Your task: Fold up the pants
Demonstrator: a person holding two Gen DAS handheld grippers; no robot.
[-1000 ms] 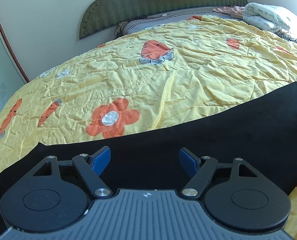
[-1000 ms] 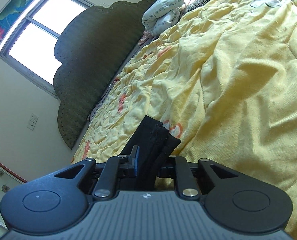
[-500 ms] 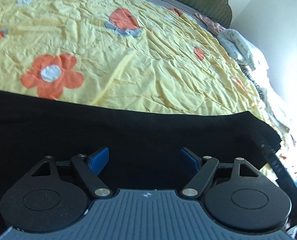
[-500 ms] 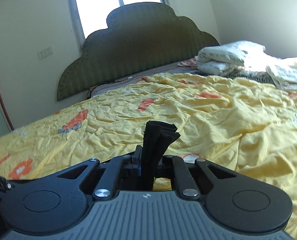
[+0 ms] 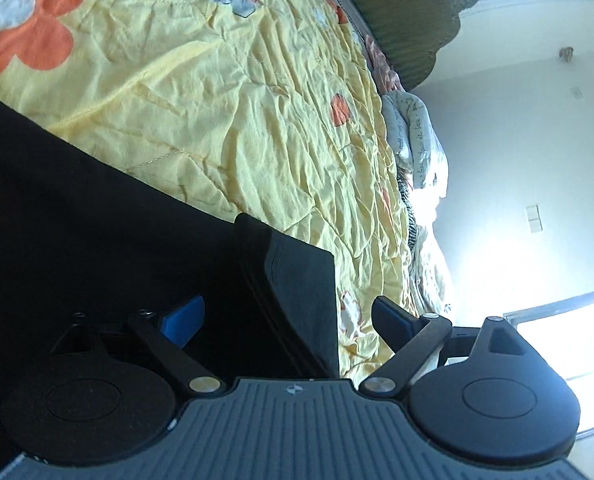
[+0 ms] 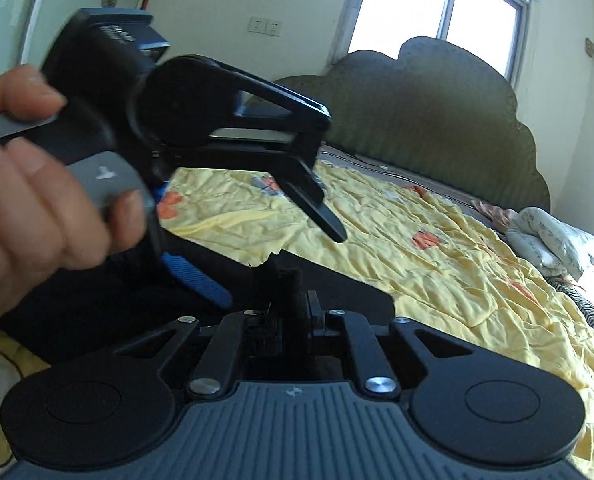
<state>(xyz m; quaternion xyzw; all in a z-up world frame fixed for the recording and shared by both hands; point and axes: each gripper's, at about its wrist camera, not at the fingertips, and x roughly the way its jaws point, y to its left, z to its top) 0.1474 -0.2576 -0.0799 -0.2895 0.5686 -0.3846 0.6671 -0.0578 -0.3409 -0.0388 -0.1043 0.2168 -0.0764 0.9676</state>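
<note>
Two hand-held grippers in play, both mine. Right hand-held gripper (image 6: pixel 293 304) is clamped nearly fully closed on a bunched black edge of the pants (image 6: pixel 337 300), fabric sticking up between the pads. Left hand-held gripper (image 5: pixel 285 316) is spread wide; its jaws have just been opening further, and nothing is pinched, though a folded corner of the pants (image 5: pixel 301 292) lies in the gap between the blue pad (image 5: pixel 181 316) and the dark one on the other side, not pressed by either. Pants lie flat on the yellow flowered bedspread (image 5: pixel 237 128) near the bed's edge closest to me, a long black band; in the right wrist view the long axis runs left to right across the frame, and my pinched edge looks like it sits at or near the right-hand end of the band. Key relation: in that same view the left hand-held gripper (image 6: pixel 281 224) sits just up and left of my right grip, hovering over the cloth, with a hand (image 6: pixel 37 184) wrapped on its handle. So the left one is very near the same edge, a short way along it from the right. My guess: next is closing the left on that corner so both ends of the edge are held, then carrying it along the long axis. Left view is rolled hard sideways, so up and down cannot be read from it.
</note>
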